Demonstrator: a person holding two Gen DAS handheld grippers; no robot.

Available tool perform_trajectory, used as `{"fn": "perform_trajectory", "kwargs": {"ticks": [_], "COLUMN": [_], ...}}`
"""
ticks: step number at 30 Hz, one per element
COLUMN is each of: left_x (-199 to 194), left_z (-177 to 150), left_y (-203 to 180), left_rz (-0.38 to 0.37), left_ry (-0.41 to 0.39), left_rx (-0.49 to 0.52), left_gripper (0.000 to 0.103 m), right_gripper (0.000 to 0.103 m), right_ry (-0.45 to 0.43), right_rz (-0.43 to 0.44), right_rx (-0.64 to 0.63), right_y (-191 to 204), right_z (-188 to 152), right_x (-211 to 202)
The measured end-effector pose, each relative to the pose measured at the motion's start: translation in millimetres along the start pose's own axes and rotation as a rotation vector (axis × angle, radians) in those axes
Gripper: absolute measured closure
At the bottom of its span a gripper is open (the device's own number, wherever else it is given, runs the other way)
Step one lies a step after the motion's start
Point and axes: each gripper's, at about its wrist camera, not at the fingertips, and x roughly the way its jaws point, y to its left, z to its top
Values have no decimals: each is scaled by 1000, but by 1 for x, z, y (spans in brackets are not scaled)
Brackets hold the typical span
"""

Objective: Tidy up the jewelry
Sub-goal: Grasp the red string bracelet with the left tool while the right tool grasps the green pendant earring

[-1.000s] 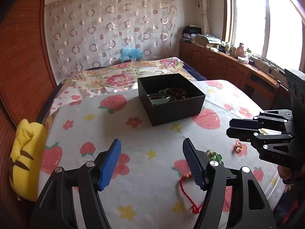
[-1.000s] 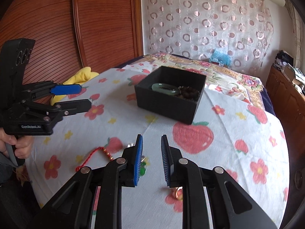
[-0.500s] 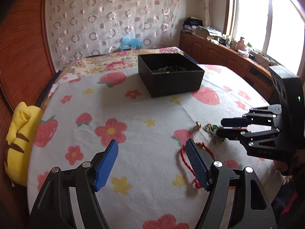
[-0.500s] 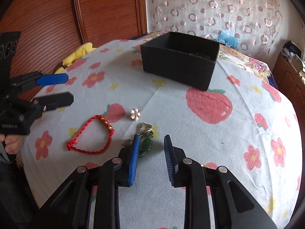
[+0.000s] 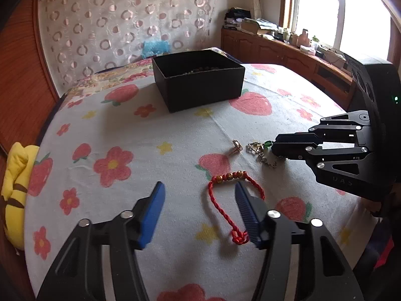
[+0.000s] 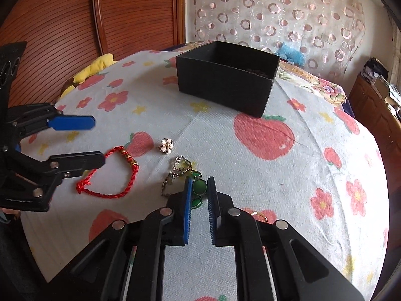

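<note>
Left gripper: low over the bed, jaws closing; one blue pad lies inside the loop of the red cord bracelet, the other outside on bare cloth. The pads are not yet pressing the cord.
Right gripper: jaws closing around the green stones of the green-stone chain bracelet; the stones sit between the pads, and whether the pads already touch them cannot be told.
Red cord bracelet: flat on the strawberry-print bedsheet, gold beads on the far side, knot on the near side.
Green-stone chain bracelet: lies on the sheet just beside the red cord bracelet, its silver chain trailing toward the flower ring.
Flower ring: on the sheet between the two bracelets and the black box, apart from each.
Black box: open, farther back on the bed, dark beads showing over its rim.
Gold ring: partly hidden behind the right gripper's frame.
Yellow plush toy: at the bed's edge by the wooden wall panel.
</note>
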Motion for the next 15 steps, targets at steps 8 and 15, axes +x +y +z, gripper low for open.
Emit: {"fn": "perform_trajectory", "kwargs": {"ticks": [8, 15], "left_x": [15, 13], "left_z": [4, 3], "left_y": [-3, -4], "left_rz": [-22, -26], "left_ry": [42, 31], "left_rx": [3, 13], "left_gripper": [80, 100], "right_gripper": [90, 90], "right_ry": [-1, -1], "right_rz": [13, 14], "right_rx": [11, 12], "right_y": [-1, -2], "right_z": [0, 0], "right_x": [1, 1]}}
